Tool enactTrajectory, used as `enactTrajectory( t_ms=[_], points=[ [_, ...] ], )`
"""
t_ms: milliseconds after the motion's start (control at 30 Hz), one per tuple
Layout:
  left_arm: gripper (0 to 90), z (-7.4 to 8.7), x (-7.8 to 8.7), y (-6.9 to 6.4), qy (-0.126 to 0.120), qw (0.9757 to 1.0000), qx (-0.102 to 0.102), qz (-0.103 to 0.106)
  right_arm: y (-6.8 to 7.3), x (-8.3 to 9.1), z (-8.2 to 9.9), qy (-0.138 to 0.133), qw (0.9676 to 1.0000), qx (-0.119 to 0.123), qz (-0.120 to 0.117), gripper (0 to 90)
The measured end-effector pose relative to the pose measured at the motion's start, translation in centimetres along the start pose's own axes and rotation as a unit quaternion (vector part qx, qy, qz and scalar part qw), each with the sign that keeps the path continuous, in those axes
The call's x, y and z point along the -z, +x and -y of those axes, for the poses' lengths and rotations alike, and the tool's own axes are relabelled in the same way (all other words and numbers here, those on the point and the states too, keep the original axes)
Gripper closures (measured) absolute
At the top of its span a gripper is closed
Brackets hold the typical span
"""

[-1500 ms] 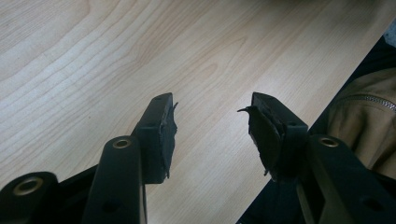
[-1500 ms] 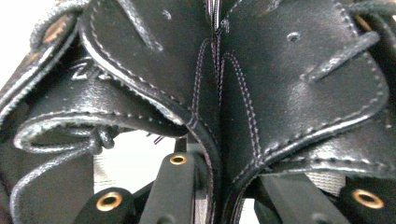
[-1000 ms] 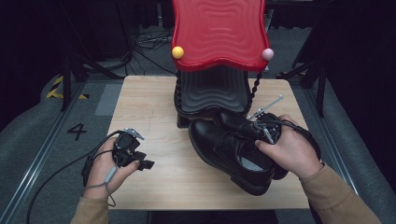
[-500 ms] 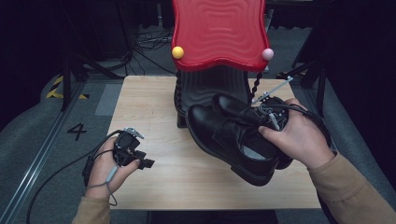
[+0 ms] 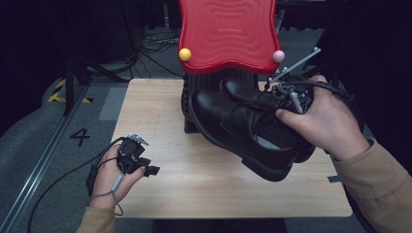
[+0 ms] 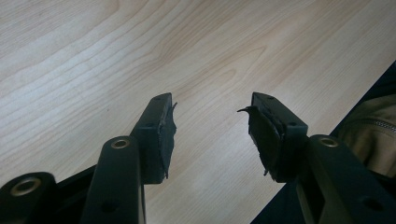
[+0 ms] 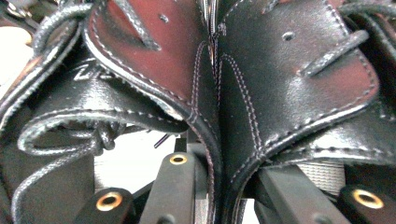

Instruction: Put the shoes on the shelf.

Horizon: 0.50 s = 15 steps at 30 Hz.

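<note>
A: Status of the pair of black leather lace-up shoes (image 5: 243, 131)?

B: Both shoes are off the light wooden table (image 5: 160, 102), held side by side in front of the red wavy-topped stand (image 5: 226, 34), toes pointing toward its black base. Their inner collar walls are pressed together.

A: Position relative to the tool?

B: The right gripper (image 5: 291, 94) sits at the shoes' openings, on the side away from the stand. In the right gripper view its jaws are closed tight on the two adjoining leather walls (image 7: 215, 140), one jaw inside each shoe.

A: The other tool?

B: The left gripper (image 5: 133, 158) rests low at the table's near left part, well apart from the stand and the shoes. Its jaws stand wide apart with nothing between them (image 6: 212, 135); bare wood lies beneath.
</note>
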<state>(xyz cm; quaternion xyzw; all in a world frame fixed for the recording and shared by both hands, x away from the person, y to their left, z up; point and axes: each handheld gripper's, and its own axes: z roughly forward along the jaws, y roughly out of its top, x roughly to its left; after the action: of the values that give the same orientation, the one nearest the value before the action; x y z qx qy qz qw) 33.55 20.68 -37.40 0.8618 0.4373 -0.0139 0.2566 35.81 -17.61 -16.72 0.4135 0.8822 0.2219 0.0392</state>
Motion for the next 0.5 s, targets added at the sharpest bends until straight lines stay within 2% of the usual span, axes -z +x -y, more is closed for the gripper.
enactTrajectory(
  t_ms=[267,367,400,500],
  points=[
    [50.8,-0.9,-0.4,0.4,-0.002,0.9999,-0.008,0.013,0.8,3.2,-1.8,-0.021,0.9998,-0.001,0.005,81.4],
    [50.7,-1.2,-0.5,0.6,-0.004,0.9998,-0.011,0.017,1.0,4.8,-3.3,-0.034,0.9993,-0.005,0.018,81.5],
    [50.7,-1.3,-0.5,0.7,-0.004,0.9998,-0.012,0.018,1.0,4.8,-3.3,-0.034,0.9993,-0.005,0.018,81.5],
    [50.2,-1.4,-0.6,0.9,-0.004,0.9998,-0.009,0.018,0.8,6.0,-5.1,-0.041,0.9986,-0.014,0.029,81.5]
  ],
)
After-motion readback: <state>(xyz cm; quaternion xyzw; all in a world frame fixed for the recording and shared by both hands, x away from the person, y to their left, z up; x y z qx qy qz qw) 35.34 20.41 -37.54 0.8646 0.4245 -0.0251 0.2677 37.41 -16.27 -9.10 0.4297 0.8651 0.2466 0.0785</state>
